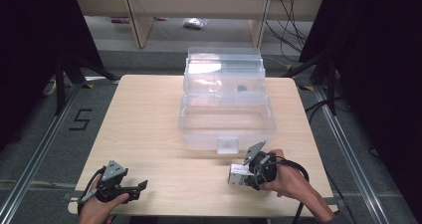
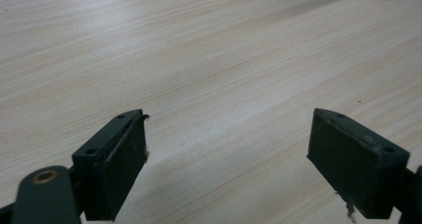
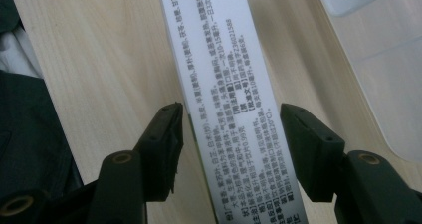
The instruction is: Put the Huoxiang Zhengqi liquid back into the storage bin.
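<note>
A small white carton (image 1: 236, 175) printed with black text lies on the wooden table (image 1: 149, 134), in front of a clear plastic storage box (image 1: 226, 127). My right gripper (image 1: 244, 177) reaches it from the right. In the right gripper view the carton (image 3: 224, 59) runs lengthwise between the two black jaws of this gripper (image 3: 231, 109). The pads stand close on either side, and a thin gap shows at the right pad. My left gripper (image 1: 139, 190) rests near the table's front left, held in a hand. In its own view the left gripper (image 2: 229, 119) is open over bare wood.
The clear storage box has stepped tiers rising toward the back and a latch (image 1: 228, 144) on its front wall. One of its corners (image 3: 378, 59) lies just right of the carton. Black stands and cables flank the table; shelving legs stand beyond it.
</note>
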Demonstrator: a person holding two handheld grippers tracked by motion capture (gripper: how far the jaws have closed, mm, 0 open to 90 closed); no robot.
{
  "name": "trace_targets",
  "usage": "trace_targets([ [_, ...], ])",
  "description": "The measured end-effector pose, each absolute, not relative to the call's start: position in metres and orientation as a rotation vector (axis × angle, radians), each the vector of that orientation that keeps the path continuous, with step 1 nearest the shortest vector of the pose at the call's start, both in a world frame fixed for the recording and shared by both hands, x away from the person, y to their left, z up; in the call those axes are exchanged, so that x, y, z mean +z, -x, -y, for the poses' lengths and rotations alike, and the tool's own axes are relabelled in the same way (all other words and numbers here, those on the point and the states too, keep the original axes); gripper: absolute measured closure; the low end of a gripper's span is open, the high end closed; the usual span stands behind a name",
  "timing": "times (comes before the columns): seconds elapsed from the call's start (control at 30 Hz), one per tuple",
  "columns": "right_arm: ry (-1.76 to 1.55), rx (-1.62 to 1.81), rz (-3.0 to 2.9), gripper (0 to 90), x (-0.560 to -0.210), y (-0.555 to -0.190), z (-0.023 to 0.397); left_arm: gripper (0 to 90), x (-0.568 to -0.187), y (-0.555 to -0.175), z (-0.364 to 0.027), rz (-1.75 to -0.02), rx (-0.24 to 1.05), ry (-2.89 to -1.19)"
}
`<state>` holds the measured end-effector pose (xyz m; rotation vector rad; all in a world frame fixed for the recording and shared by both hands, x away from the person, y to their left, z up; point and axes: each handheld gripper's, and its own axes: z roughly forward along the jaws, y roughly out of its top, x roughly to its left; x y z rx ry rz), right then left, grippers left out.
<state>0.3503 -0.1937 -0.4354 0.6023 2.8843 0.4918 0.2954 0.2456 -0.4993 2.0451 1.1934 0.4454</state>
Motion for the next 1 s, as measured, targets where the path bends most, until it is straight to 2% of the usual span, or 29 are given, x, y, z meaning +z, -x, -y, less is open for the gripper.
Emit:
trace_targets([
  [1.0,-0.482,0.317,-3.000,63.4,-0.436,-0.361,0.188,15.0,-0.499,-0.295,-0.245,-1.196,0.453,-2.036],
])
